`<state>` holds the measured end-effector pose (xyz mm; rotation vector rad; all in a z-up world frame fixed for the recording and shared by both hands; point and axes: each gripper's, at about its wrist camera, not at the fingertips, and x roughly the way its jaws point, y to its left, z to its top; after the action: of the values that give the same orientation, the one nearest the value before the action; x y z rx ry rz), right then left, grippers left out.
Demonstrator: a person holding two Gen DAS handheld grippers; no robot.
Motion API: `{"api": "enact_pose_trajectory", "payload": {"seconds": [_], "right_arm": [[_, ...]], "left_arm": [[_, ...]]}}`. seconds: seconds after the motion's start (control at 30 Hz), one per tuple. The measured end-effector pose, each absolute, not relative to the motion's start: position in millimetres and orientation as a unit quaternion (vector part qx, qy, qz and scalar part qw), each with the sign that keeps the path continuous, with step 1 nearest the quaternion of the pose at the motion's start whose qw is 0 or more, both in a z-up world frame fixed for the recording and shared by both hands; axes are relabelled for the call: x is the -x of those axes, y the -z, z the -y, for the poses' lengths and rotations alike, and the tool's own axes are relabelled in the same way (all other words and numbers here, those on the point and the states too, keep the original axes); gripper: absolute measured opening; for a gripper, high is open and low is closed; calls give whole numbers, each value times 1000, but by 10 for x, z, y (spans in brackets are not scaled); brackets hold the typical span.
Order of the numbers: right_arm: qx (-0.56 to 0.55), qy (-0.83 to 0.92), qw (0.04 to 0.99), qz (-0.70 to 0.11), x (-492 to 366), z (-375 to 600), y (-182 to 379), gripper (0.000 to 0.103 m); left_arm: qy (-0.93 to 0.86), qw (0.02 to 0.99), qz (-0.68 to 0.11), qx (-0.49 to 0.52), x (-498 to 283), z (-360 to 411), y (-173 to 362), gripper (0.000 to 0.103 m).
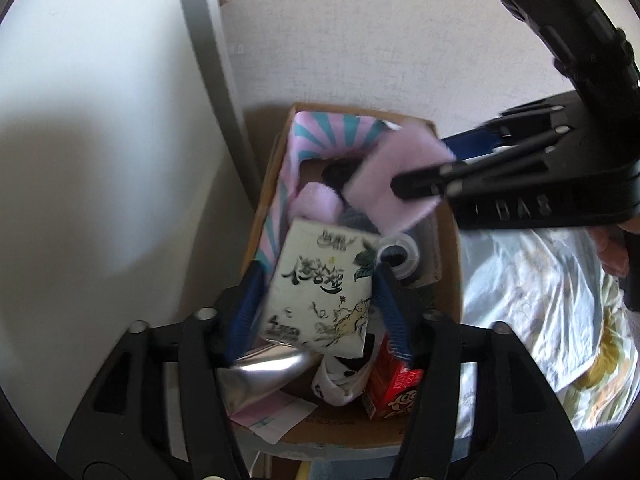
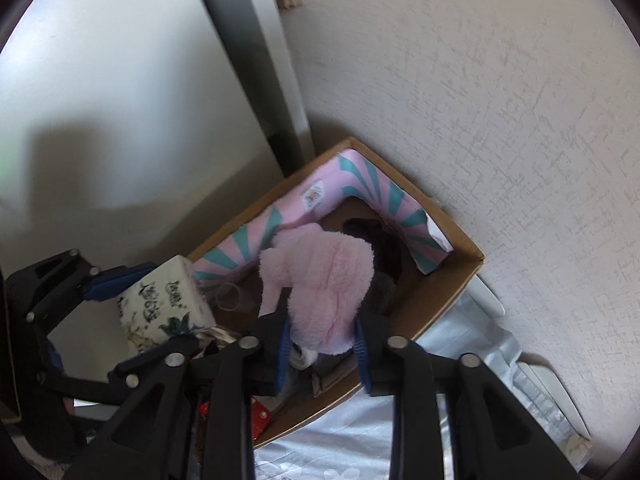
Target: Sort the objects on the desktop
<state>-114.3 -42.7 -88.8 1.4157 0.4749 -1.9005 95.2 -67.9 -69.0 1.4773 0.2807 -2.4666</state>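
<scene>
My left tongs [image 1: 320, 304]: blue pads either side of a white tissue pack [image 1: 320, 292] printed with black brush lettering and a drawn figure. The jaws stand wide; the pack sits between them over the cardboard box [image 1: 452, 248]. I cannot tell whether the pads press on it or stand just clear, so grip or release is undecided.

Beneath the pack, inside the box, near end: a silver foil pouch [image 1: 264, 372], a white cloth with black patches [image 1: 340, 380], a red carton [image 1: 394, 392] standing on end, and a pink-and-white paper slip [image 1: 272, 416] lying flat on the box floor.

My right tongs [image 2: 322, 332]: clenched on a pink plush toy [image 2: 324, 280], pads pressing its lower part from both sides. The toy hangs over the middle of the box; in the left wrist view its pink fur [image 1: 396, 176] shows at the tip of the tongs.

Middle of the box: a clear plastic cup [image 2: 230, 296] lying on its side, and a round clear-rimmed item [image 1: 398, 256], blurred.

Far end: a pink liner with teal rays [image 2: 340, 192] folded along two inner walls, and a dark object [image 2: 368, 232] in the corner, too shadowed to identify.

Surroundings: pale patterned bedding [image 1: 540, 300] beside the box, a textured wall [image 2: 480, 100] behind.
</scene>
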Motion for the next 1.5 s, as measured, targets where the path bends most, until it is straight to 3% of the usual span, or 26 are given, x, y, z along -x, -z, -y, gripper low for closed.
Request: {"api": "enact_pose_trajectory", "payload": {"seconds": [0.03,0.1,0.13,0.17,0.2,0.67,1.13,1.5], "right_arm": [[-554,733,347,-188,1160,441,916,49],[-553,739,330,-197,1173,448,952,70],[-550,743,326,-198,1167,434,951,88],[-546,747,326,-194,1164,419,948,98],[-543,750,327,-187,1160,390,930,101],[-535,790,266,-136,1071,-8,682,102],[-514,850,94,-60,461,-1088,245,102],[-488,873,-4,-23,-131,-1712,73,102]], "left_arm": [[846,133,-94,-507,-863,678,766,102],[853,126,-99,-496,-843,675,786,103],[850,114,-109,-503,-829,678,796,103],[848,107,-113,-507,-812,681,803,103],[849,103,-112,-506,-807,677,802,103],[861,93,-99,-490,-745,588,533,103],[866,110,-59,-484,-499,38,210,103],[889,106,-43,-444,-767,-330,-68,103]]}}
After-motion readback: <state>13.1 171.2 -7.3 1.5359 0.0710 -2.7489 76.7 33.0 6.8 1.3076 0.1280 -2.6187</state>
